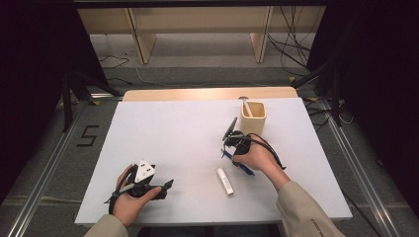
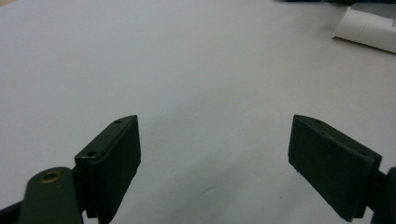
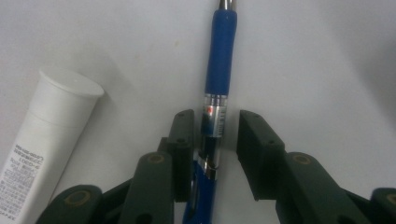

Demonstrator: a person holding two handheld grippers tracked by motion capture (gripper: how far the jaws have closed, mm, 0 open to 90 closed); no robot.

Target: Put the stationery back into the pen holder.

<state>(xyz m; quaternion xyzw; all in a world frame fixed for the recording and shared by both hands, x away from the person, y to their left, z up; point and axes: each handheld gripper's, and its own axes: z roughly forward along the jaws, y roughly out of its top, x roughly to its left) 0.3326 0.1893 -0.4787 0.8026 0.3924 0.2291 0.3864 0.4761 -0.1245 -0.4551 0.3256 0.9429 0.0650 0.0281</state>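
Observation:
A blue pen with a silver band (image 3: 219, 70) lies flat on the white table sheet (image 1: 173, 133). In the high view the pen (image 1: 247, 170) pokes out from under the person's right hand. My right gripper (image 3: 215, 135) straddles the pen's silver middle; the left jaw is against the barrel and a small gap shows at the right jaw, so it is open around the pen. The right gripper (image 1: 231, 151) sits right of the table's middle. My left gripper (image 2: 215, 154) stands wide open over bare sheet, at the front left (image 1: 167, 188) in the high view.
A white capped tube (image 1: 224, 180) lies just beside the pen (image 3: 42, 135), and its end shows far right in the left gripper view (image 2: 369, 30). A beige square cup (image 1: 253, 117) holding a white stick stands at the back right. Floor cables lie beyond the table.

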